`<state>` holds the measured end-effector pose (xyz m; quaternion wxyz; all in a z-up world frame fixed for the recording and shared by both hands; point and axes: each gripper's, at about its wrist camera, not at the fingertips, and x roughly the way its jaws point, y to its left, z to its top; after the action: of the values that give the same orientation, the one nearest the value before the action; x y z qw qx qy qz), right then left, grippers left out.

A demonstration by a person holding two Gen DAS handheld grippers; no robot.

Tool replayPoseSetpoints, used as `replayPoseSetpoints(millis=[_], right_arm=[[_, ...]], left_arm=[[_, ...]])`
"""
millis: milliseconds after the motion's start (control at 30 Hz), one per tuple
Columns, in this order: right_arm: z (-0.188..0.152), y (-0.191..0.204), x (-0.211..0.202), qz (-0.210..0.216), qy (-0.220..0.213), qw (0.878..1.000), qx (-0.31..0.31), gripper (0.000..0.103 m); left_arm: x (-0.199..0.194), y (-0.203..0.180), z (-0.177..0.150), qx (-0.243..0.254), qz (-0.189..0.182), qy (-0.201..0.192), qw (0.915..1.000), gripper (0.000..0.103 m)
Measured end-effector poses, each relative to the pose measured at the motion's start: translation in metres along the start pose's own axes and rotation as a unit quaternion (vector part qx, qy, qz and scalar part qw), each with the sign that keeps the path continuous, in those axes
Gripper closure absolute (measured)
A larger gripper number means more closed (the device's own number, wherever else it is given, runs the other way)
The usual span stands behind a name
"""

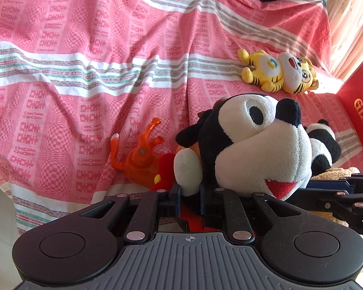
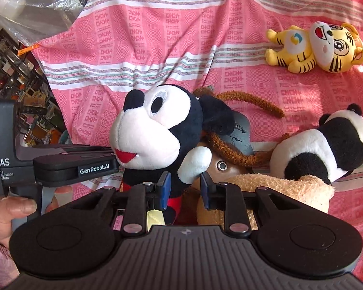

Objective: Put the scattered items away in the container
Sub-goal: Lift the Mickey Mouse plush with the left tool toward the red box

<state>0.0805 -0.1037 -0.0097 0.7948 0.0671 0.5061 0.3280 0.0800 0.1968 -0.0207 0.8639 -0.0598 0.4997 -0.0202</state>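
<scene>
Because the mouse plush (image 1: 249, 145) fills the middle of both wrist views, it is clearly the thing in hand, and it looks light, soft and squashy, with a nap that should not slip against the blue pads. Seen from the left wrist, the left gripper (image 1: 190, 197) at lower centre has its jaws narrowed on the plush's white hand, so I judge it to be pinching that paw. Seen from the right wrist, the right gripper (image 2: 185, 183) at lower centre has its jaws set apart on either side of the other white paw, which appears to touch neither pad; I read it as open, about to close. A paw is a thin, floppy hold, so the big head will likely droop and swing when lifted; the body just under the head would be the firmer place to take. Other toys lie on the pink patterned cloth (image 1: 84, 77): a yellow tiger plush (image 2: 317, 48) at upper right, a panda plush (image 2: 326, 145) at right, a tan plush (image 2: 290, 191) beneath it, a brown shaggy toy (image 2: 232, 145) behind the mouse, and an orange plastic toy (image 1: 142, 152) at left centre of the left view. A red box (image 1: 360, 111) at the right edge may be the container, though I cannot tell.
</scene>
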Motion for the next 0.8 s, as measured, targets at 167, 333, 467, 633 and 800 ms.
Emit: replayPoseSetpoints(millis=[167,333,467,633,800], right_arm=[[0.005,-0.002,0.015,0.011,-0.008,1.000,0.017,0.074],[0.005,0.003,0.019,0.006,-0.010,1.000,0.000,0.078],[0.003,0.007,0.014,-0.007,-0.012,1.000,-0.022,0.081],[0.001,0.009,0.002,-0.015,-0.025,0.999,-0.031,0.081],[0.006,0.014,-0.019,-0.010,-0.050,0.998,-0.039,0.082]], left_arm=[[0.001,-0.008,-0.004,0.029,0.015,-0.002,0.9995,0.093],[0.001,-0.013,-0.003,0.043,0.023,-0.002,0.9988,0.084],[-0.002,-0.017,-0.006,0.054,0.031,-0.013,0.9980,0.085],[-0.012,-0.023,-0.007,0.047,0.022,-0.024,0.9983,0.094],[-0.035,-0.028,-0.002,0.044,0.015,-0.058,0.9973,0.094]])
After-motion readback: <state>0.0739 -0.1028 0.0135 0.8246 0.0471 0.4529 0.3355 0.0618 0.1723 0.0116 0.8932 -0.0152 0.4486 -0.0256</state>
